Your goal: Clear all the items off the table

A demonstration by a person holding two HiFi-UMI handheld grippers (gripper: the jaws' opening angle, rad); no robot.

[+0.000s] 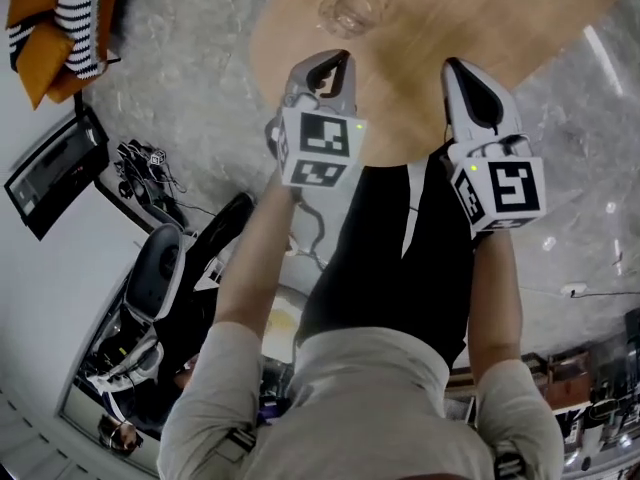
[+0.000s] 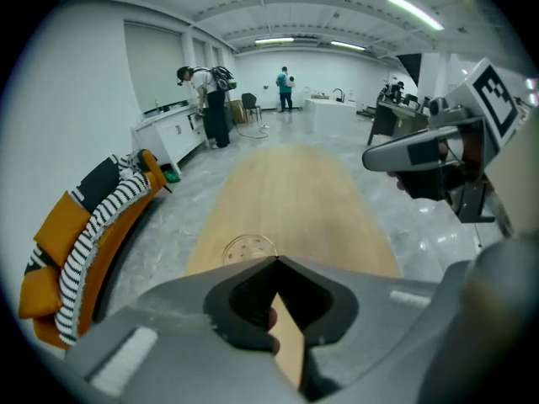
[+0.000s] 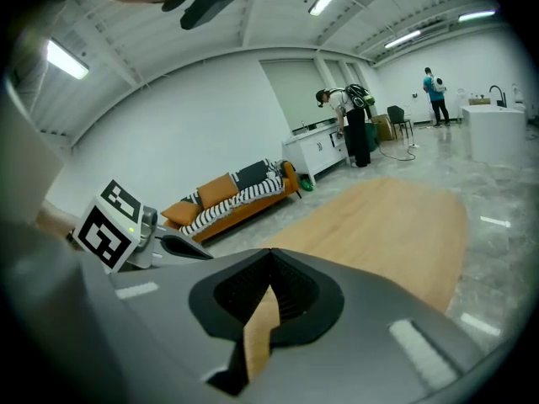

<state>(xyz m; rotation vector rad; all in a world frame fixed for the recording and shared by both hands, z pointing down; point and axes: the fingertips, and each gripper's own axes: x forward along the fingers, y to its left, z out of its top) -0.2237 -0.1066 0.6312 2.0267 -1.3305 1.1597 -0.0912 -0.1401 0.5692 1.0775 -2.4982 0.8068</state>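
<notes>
A clear glass dish [image 1: 350,10] stands on the light wooden oval table [image 1: 520,18] near its close end. In the left gripper view the dish [image 2: 248,247] lies just beyond my jaw tips. My left gripper [image 1: 333,58] hovers over the table's near edge, a short way short of the dish, shut with nothing in it. To its right my right gripper [image 1: 457,66] is level with it over the same edge, also shut and empty. The right gripper view shows only bare tabletop [image 3: 387,221] ahead. Nothing else shows on the table.
An orange sofa with striped cushions [image 2: 84,225] stands on the grey floor left of the table. A black office chair and cabled equipment [image 1: 165,268] sit behind me to the left. People stand by a white counter [image 2: 168,137] far down the room.
</notes>
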